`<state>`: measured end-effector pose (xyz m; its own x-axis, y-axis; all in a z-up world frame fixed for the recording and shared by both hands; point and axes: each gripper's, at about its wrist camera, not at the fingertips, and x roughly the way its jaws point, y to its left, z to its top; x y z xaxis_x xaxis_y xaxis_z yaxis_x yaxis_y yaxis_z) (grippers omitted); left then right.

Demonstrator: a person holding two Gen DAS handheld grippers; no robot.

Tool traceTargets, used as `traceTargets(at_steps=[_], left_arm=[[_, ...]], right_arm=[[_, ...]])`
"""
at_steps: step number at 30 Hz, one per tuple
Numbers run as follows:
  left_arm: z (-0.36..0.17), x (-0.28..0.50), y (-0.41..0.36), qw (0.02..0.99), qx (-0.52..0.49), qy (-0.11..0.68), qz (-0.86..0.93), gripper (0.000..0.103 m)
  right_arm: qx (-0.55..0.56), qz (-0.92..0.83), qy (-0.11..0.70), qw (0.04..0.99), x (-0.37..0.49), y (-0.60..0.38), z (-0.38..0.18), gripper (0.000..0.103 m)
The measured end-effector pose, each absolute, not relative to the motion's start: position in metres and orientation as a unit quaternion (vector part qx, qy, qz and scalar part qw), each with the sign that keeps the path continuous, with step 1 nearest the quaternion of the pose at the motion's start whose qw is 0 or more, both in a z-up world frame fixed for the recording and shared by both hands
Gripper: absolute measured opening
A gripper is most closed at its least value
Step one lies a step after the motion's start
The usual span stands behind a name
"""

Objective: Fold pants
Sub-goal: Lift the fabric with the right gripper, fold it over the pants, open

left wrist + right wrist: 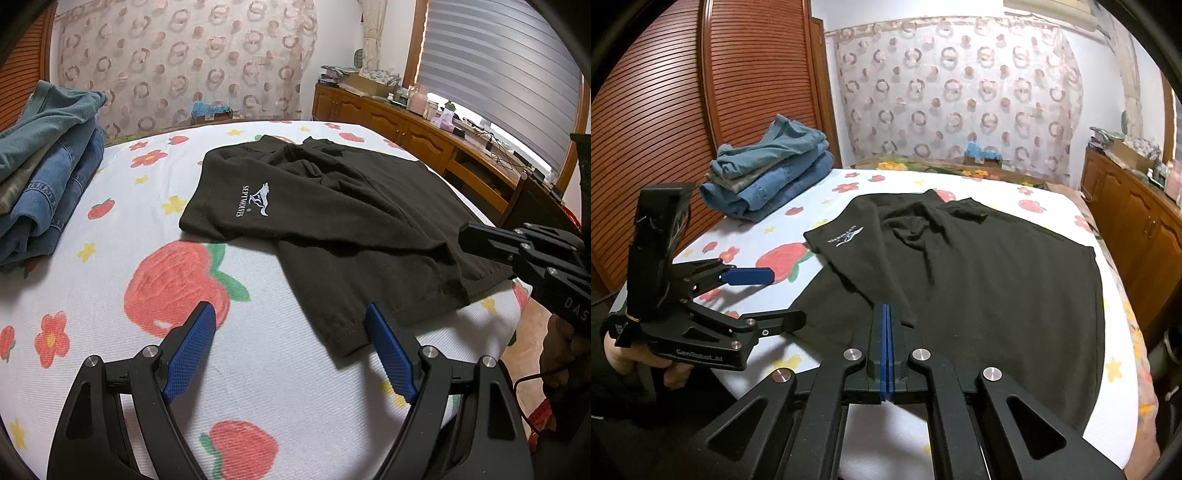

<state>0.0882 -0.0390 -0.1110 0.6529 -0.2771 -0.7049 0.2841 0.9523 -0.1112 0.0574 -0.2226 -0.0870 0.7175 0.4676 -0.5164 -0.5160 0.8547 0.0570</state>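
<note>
Black pants [332, 221] with a white logo [255, 203] lie spread on the flowered bed sheet [110, 280]; one leg is crossed over the other. In the right wrist view the pants [997, 295] fill the middle. My left gripper [289, 308] is open over the sheet, and its right pad [388, 354] is beside the hem of the near leg. It also shows in the right wrist view as the left gripper [775, 295], held by a hand. My right gripper [885, 306] has its blue pads pressed together at the edge of the upper leg, where a ridge of cloth runs to their tips. From the left wrist view, the right gripper [466, 234] sits on the pants' right side.
A pile of folded jeans [768, 173] sits at the bed's far left corner, also seen as jeans [48, 184]. A wooden cabinet [406, 136] with clutter runs along the right side of the bed. A slatted wardrobe door [665, 110] stands on the left.
</note>
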Motion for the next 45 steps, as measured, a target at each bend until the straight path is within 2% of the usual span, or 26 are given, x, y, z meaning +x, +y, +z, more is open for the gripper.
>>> traceTargets(at_steps=[4,5,8,9,21,22,23,25,36,45], left_arm=[[-0.110,0.087,-0.040,0.910,0.013,0.385,-0.155,0.084],[-0.110,0.087,-0.040,0.909,0.011,0.386,-0.155,0.084],[-0.110,0.087,-0.039,0.909,0.011,0.385,-0.157,0.084],[-0.110,0.087,-0.040,0.909,0.011,0.385,-0.156,0.084],[-0.110,0.087,-0.039,0.911,0.010,0.381,-0.157,0.084],[-0.109,0.087,-0.039,0.911,0.010,0.381,-0.157,0.084],[-0.110,0.087,-0.039,0.911,0.010,0.381,-0.157,0.084],[-0.110,0.087,-0.039,0.911,0.009,0.381,-0.158,0.084],[-0.085,0.081,-0.037,0.917,-0.019,0.361,-0.169,0.084],[-0.072,0.092,-0.061,0.914,0.001,0.359,-0.187,0.084]], right_arm=[[-0.053,0.252,0.266,0.929,0.065,-0.226,-0.088,0.000],[-0.056,0.251,0.269,0.928,0.069,-0.225,-0.089,0.004],[-0.076,0.245,0.278,0.926,0.077,-0.218,-0.093,0.026],[-0.081,0.242,0.280,0.925,0.081,-0.216,-0.096,0.028],[-0.122,0.275,0.309,0.902,0.101,-0.199,-0.102,0.027],[-0.121,0.275,0.312,0.902,0.102,-0.201,-0.102,0.021],[-0.119,0.277,0.313,0.901,0.102,-0.203,-0.102,0.009],[-0.112,0.280,0.310,0.902,0.099,-0.207,-0.100,0.004],[-0.089,0.269,0.223,0.933,0.068,-0.230,-0.048,0.003],[-0.075,0.233,0.212,0.946,0.052,-0.263,-0.036,0.003]])
